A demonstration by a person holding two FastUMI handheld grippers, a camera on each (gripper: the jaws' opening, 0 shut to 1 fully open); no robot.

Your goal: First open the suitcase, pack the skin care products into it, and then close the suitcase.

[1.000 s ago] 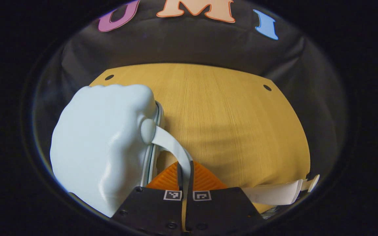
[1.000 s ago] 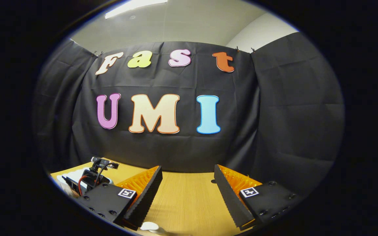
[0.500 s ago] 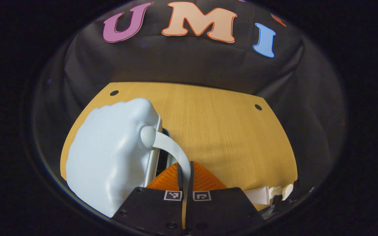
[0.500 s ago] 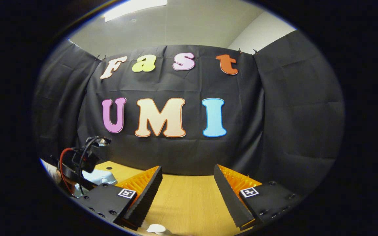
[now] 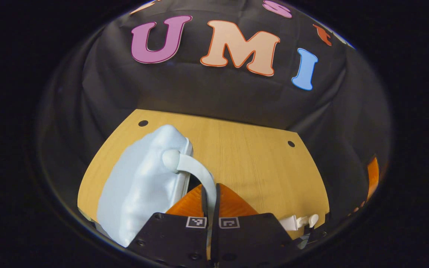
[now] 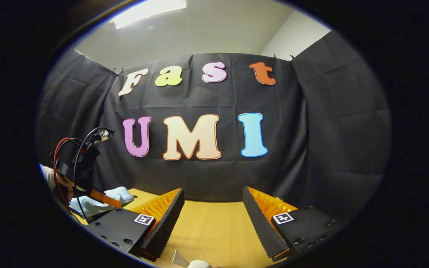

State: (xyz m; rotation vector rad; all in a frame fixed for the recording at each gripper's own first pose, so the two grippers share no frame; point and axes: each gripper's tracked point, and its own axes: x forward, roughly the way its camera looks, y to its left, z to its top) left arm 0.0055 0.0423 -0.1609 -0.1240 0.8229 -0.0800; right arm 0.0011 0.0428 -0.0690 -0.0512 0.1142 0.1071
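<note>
change: suitcase [image 5: 140, 190] lid lifted higher by handle [image 5: 199, 175]
left gripper [image 5: 210, 197]: fingers clamped on handle
right gripper [image 6: 212, 216]: fingers wide, empty
progress: opening underway; packing, closing left

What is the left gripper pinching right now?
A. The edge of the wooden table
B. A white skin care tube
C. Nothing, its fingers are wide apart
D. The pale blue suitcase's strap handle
D: in the left gripper view the left gripper has both fingers closed on the handle that curves off the suitcase.
</note>
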